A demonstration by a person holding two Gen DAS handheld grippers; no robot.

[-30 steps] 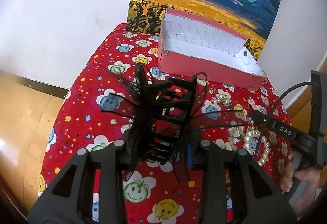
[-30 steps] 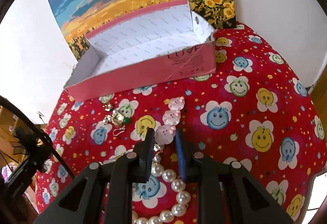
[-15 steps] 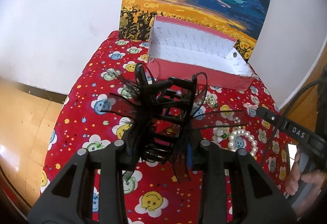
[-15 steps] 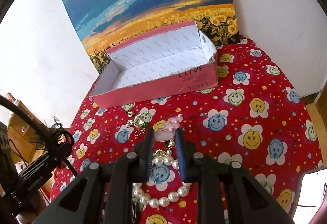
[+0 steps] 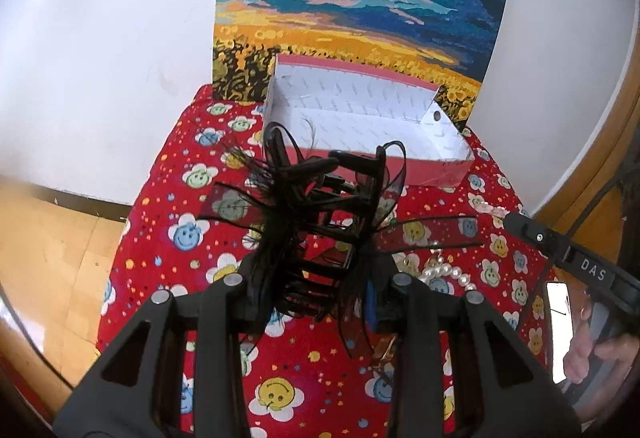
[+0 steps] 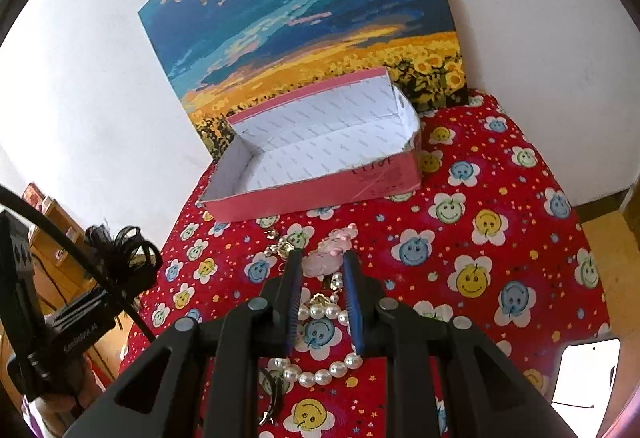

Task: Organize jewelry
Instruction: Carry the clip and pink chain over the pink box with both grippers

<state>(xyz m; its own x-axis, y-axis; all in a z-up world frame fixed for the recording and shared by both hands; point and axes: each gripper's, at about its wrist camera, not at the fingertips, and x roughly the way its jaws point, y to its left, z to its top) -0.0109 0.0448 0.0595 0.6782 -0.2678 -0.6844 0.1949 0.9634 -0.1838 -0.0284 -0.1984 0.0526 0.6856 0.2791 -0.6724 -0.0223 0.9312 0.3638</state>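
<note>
My left gripper (image 5: pixel 316 270) is shut on a black feathered hair claw (image 5: pixel 320 214) and holds it in the air above the red smiley cloth, short of the pink box (image 5: pixel 360 142). The box is open, white inside and empty. In the right wrist view the box (image 6: pixel 320 166) stands at the back. My right gripper (image 6: pixel 320 270) is partly open and empty, raised above a pink pig clip (image 6: pixel 332 250) and a pearl bracelet (image 6: pixel 320 370). Gold earrings (image 6: pixel 280 246) lie just left of the clip. The claw also shows in the right wrist view (image 6: pixel 120 254) at the far left.
A sunflower painting (image 6: pixel 312 38) leans on the white wall behind the box. The red cloth (image 6: pixel 500 258) drops off at the table's left and right edges. Wooden floor (image 5: pixel 48 238) lies to the left. A white card (image 6: pixel 584 374) lies at the right front.
Both grippers have risen and drawn back, so the box looks smaller. The left gripper has carried the claw toward the box. The right gripper has lifted off the pearls.
</note>
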